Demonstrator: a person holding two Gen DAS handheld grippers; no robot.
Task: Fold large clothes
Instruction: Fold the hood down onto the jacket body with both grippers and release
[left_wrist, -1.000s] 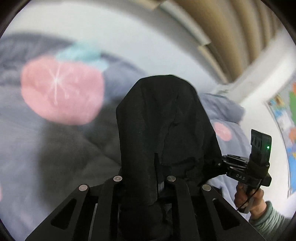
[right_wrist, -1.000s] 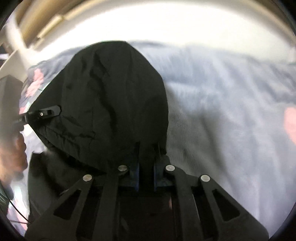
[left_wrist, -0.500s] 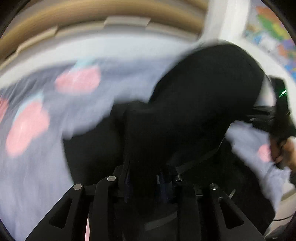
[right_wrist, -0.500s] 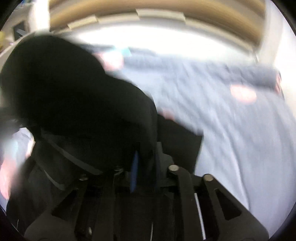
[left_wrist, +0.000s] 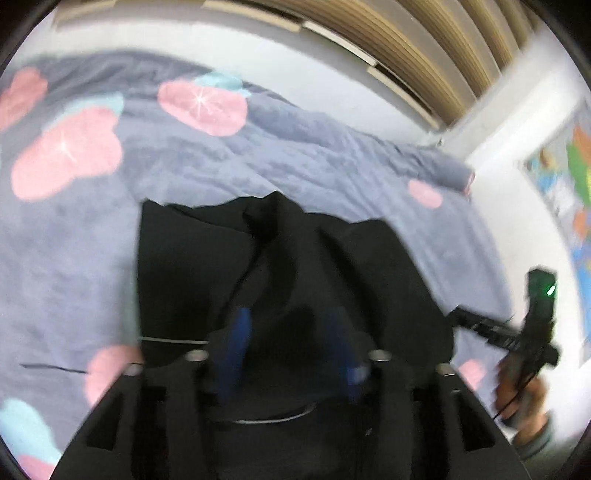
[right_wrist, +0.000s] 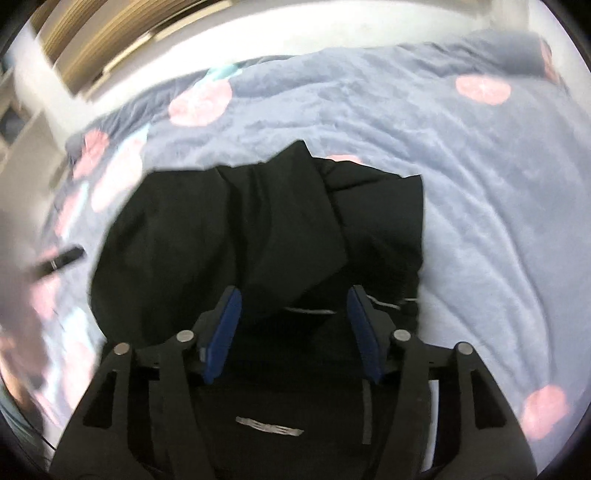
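On a bed spread with a grey-blue blanket (right_wrist: 480, 177) patterned in pink strawberries, a black garment (right_wrist: 266, 229) lies in a rumpled, doubled-over heap near the blanket's near edge, its far fold falling short of the middle of the bed. Seen from the right wrist camera, the right gripper (right_wrist: 293, 332) hangs just above the cloth with its jaws spread wide, the blue pads (right_wrist: 221, 332) standing apart and nothing caught between them; a pale printed mark and a light drawcord or trim show on the fabric below. From the left wrist camera, the left gripper (left_wrist: 291, 354) is likewise parted over the same garment (left_wrist: 295, 266), its blue fingers (left_wrist: 236, 339) smeared by motion blur, so whether they brush the cloth cannot be told. At the right edge of that view, the other gripper's handle (left_wrist: 535, 325), with a green light showing, is held in the person's right hand (left_wrist: 524, 398) beside the garment. Behind the bed runs a white wall (left_wrist: 258, 48) under tan slatted panelling (left_wrist: 424, 48), and what appears to be a coloured map poster (left_wrist: 569, 184) hangs on the side wall.
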